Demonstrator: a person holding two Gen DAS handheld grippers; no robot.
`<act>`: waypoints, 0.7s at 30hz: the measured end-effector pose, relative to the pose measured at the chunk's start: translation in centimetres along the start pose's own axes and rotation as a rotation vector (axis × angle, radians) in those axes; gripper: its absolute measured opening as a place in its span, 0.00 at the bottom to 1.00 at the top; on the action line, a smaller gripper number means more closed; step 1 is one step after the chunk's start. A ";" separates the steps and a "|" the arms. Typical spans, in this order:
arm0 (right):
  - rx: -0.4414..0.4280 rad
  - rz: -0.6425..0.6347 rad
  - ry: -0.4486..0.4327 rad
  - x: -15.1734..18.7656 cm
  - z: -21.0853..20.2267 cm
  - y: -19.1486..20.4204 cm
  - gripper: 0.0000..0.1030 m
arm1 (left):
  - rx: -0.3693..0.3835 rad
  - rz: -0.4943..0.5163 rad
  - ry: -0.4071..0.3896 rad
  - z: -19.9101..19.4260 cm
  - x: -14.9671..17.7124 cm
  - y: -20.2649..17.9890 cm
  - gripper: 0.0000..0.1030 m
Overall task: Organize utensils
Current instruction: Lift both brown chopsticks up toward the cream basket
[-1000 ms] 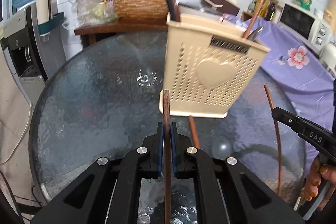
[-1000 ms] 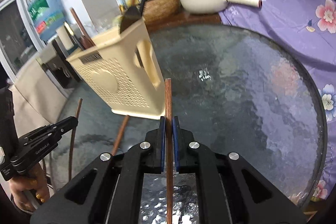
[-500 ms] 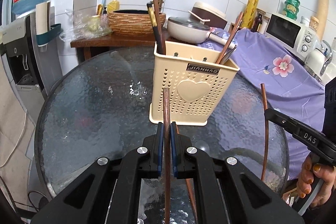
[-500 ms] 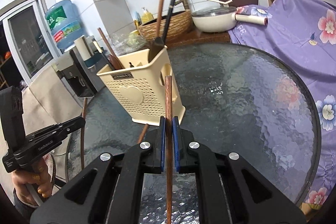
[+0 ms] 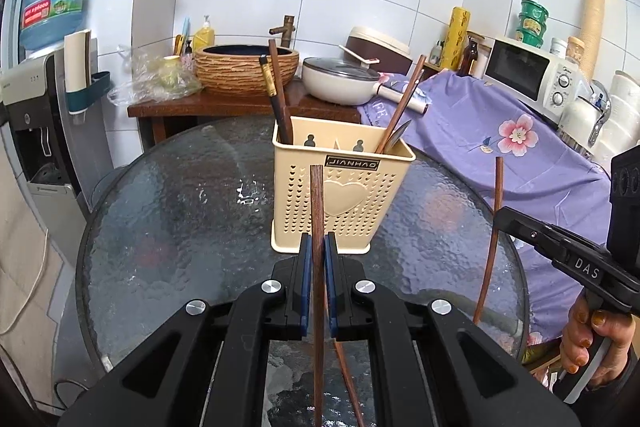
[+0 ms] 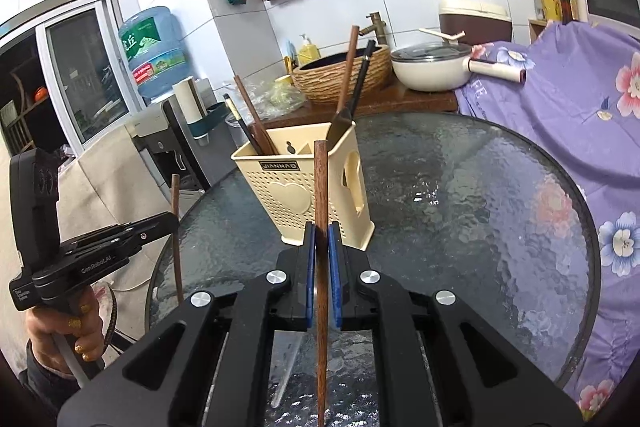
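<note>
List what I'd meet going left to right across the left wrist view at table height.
water dispenser → glass table → left gripper's chopstick → utensil holder → right gripper's chopstick → right gripper → hand

The round table [image 5: 168, 211] has a dark top of pebbled, textured glass that catches glossy highlights. On it stands a cream plastic utensil holder [image 5: 352, 203], matt, its walls pierced with small heart-shaped holes. Each chopstick [image 5: 317, 211] looks like dark reddish-brown wood with a smooth, slightly satin finish. The left gripper [image 5: 316, 255] and right gripper [image 6: 322, 247] are matt black plastic with shiny metal screws and blue pads [image 5: 306, 267]. A purple floral cloth [image 5: 500, 131] drapes softly nearby.
</note>
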State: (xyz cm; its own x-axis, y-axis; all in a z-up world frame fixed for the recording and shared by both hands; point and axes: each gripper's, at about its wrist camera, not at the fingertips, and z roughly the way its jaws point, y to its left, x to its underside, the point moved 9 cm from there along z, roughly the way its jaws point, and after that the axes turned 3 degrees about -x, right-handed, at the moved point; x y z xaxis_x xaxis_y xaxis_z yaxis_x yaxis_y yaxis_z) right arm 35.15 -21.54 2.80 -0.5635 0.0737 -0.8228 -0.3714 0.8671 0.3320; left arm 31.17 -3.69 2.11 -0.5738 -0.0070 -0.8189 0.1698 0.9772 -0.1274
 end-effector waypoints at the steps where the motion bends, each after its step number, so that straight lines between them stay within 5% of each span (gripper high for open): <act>1: -0.002 -0.005 -0.003 -0.1 -0.2 0.2 0.07 | 0.001 0.001 -0.002 -0.1 -0.1 -0.1 0.06; 21: -0.010 -0.086 -0.043 -3.0 -1.6 3.3 0.07 | 0.006 0.026 -0.082 -2.7 -2.8 -1.3 0.06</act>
State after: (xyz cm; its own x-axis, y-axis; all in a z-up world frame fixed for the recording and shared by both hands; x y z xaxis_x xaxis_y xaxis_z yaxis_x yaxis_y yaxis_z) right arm 34.49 -19.71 7.10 -0.4970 0.0204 -0.8675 -0.4249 0.8659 0.2638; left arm 30.43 -4.37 6.11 -0.5017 0.0009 -0.8651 0.1888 0.9760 -0.1085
